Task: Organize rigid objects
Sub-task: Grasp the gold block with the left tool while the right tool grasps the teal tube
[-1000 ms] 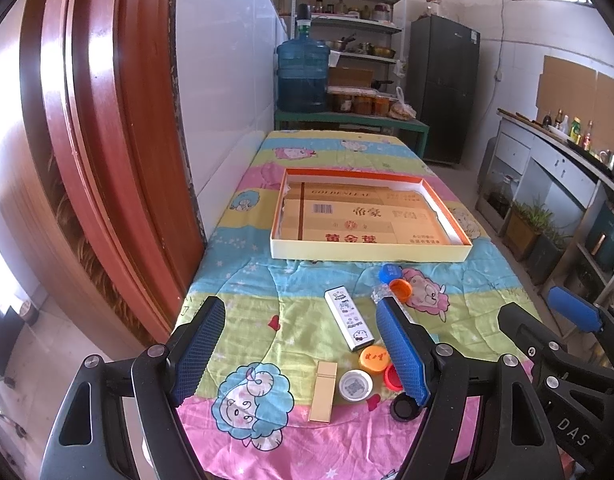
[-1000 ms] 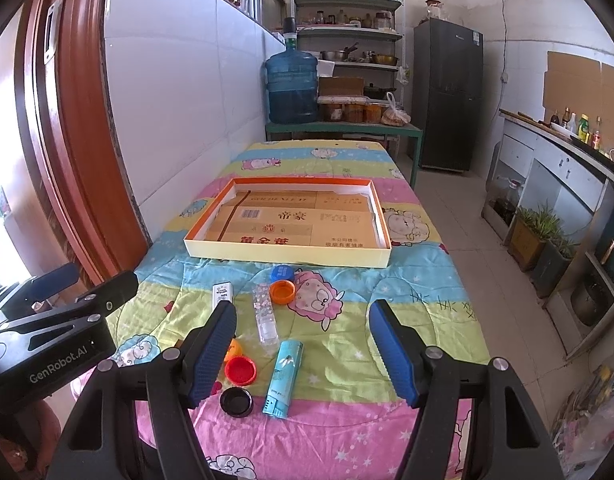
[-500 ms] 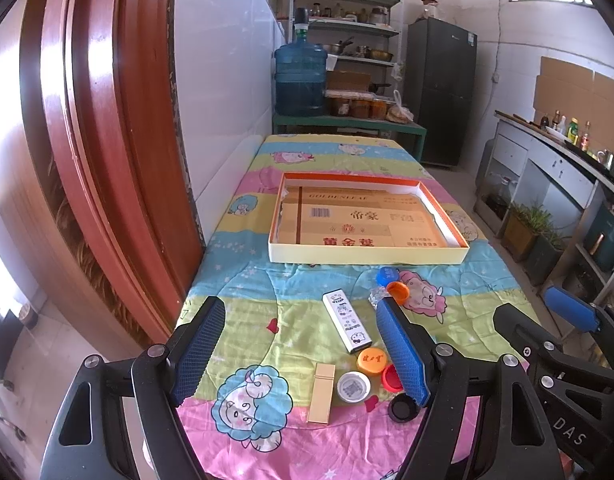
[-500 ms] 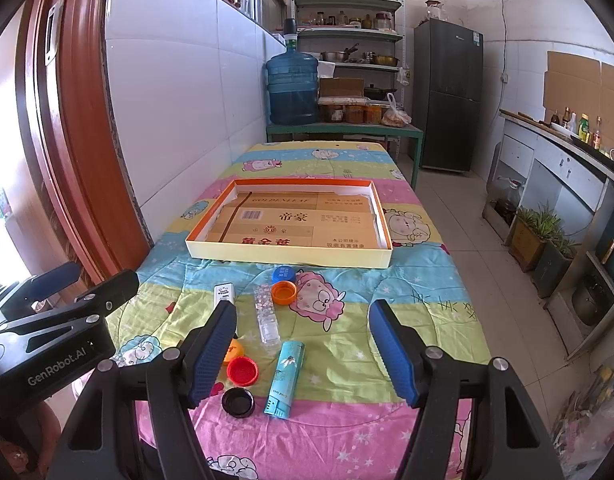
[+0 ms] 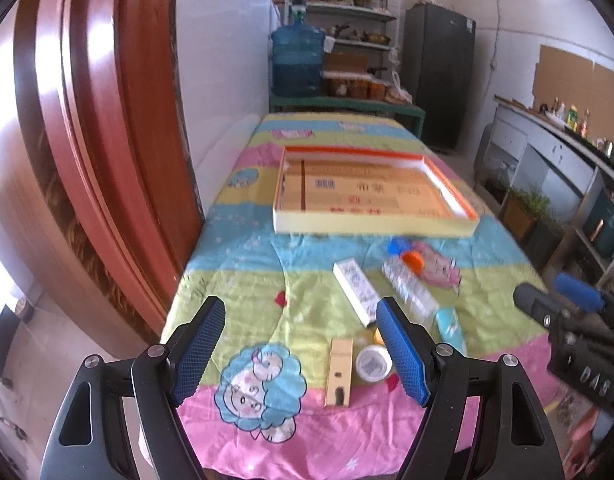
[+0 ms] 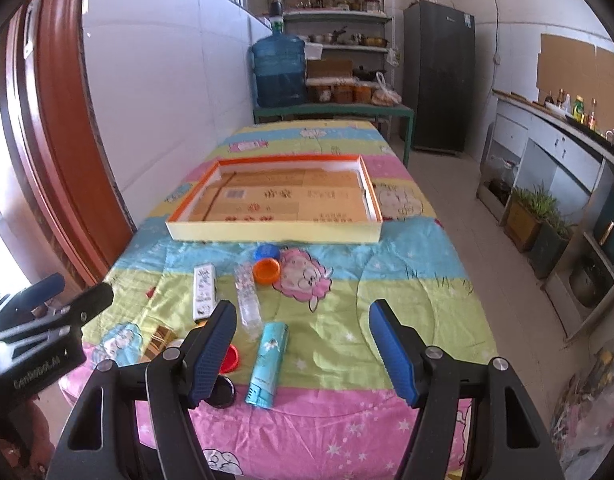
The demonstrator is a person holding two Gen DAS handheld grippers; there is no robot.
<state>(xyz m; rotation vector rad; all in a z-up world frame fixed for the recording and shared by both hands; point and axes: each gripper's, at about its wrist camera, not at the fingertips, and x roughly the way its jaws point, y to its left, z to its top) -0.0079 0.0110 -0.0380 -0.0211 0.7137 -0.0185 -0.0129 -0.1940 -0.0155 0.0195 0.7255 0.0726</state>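
A shallow orange-rimmed cardboard tray [image 5: 377, 228] [image 6: 275, 235] sits mid-table on the cartoon blanket. In front of it lie small items: a white box [image 5: 354, 292] [image 6: 204, 290], a clear plastic bottle [image 5: 407, 288] [image 6: 247, 298], blue cap [image 6: 267, 251], orange cap [image 6: 266, 270], teal box [image 6: 268, 364], tan box [image 5: 339, 366], white round lid [image 5: 373, 363], red lid [image 6: 229, 359] and black lid [image 6: 221, 392]. My left gripper [image 5: 301, 350] hovers open over the near edge, left of the items. My right gripper [image 6: 303, 354] is open above the teal box.
A red wooden door frame [image 5: 87, 160] and white tiled wall [image 6: 167, 100] border the table's left side. A blue water jug [image 6: 279, 72] and shelves stand beyond the far end. Open floor [image 6: 487, 260] and cabinets lie to the right.
Both grippers have pulled back and tilted slightly; the tray and items appear a little farther up in the views. The objects on the table have not moved.
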